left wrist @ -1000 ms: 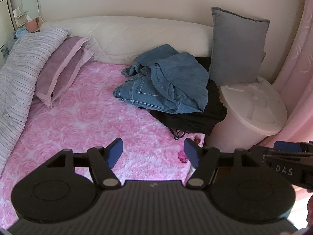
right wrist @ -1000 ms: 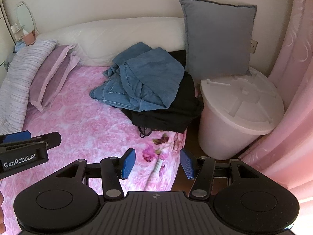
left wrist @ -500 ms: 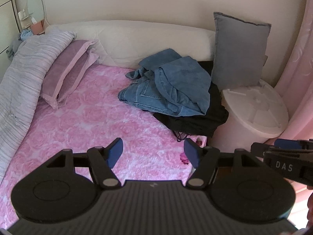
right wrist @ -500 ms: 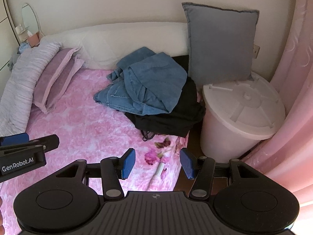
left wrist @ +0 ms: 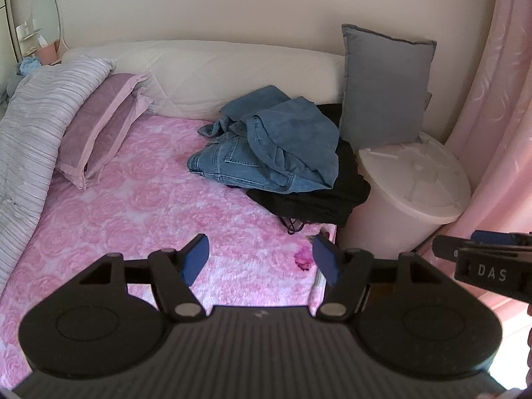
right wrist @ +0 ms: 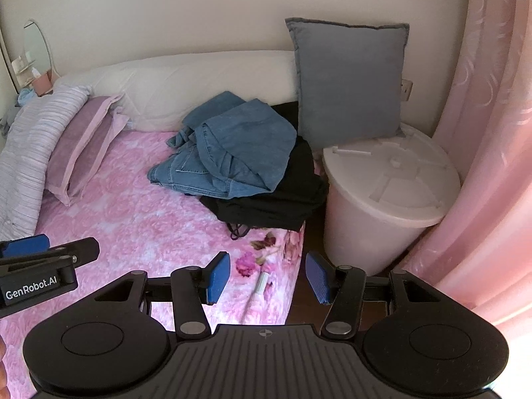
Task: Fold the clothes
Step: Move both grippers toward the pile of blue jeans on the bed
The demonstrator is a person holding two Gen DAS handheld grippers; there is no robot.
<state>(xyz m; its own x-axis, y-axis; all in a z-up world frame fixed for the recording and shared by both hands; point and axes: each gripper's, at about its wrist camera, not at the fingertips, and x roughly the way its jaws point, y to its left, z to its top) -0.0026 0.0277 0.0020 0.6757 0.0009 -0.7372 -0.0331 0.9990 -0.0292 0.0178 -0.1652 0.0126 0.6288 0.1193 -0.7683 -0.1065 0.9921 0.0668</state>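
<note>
A crumpled heap of blue denim clothes point(left wrist: 272, 153) point(right wrist: 229, 156) lies at the far right of the pink rose-patterned bed point(left wrist: 133, 212) point(right wrist: 133, 219), on top of a black garment point(left wrist: 319, 196) point(right wrist: 276, 202). My left gripper point(left wrist: 261, 259) is open and empty over the near part of the bed, well short of the heap. Its side also shows in the right wrist view at the left edge. My right gripper point(right wrist: 267, 277) is open and empty above the bed's right corner. Part of the right gripper appears at the right edge of the left wrist view.
A white lidded bin point(left wrist: 409, 193) point(right wrist: 385, 196) stands right of the bed, with a grey cushion point(left wrist: 382, 86) point(right wrist: 349, 79) leaning on the wall behind it. A mauve pillow point(left wrist: 96, 126), a striped duvet point(left wrist: 30, 139), a white headboard cushion point(left wrist: 216, 79) and a pink curtain point(right wrist: 488, 133) surround the bed.
Both grippers have drawn back and slightly up from the clothes heap, so the heap and bin look smaller and farther. Both stay open and empty.
</note>
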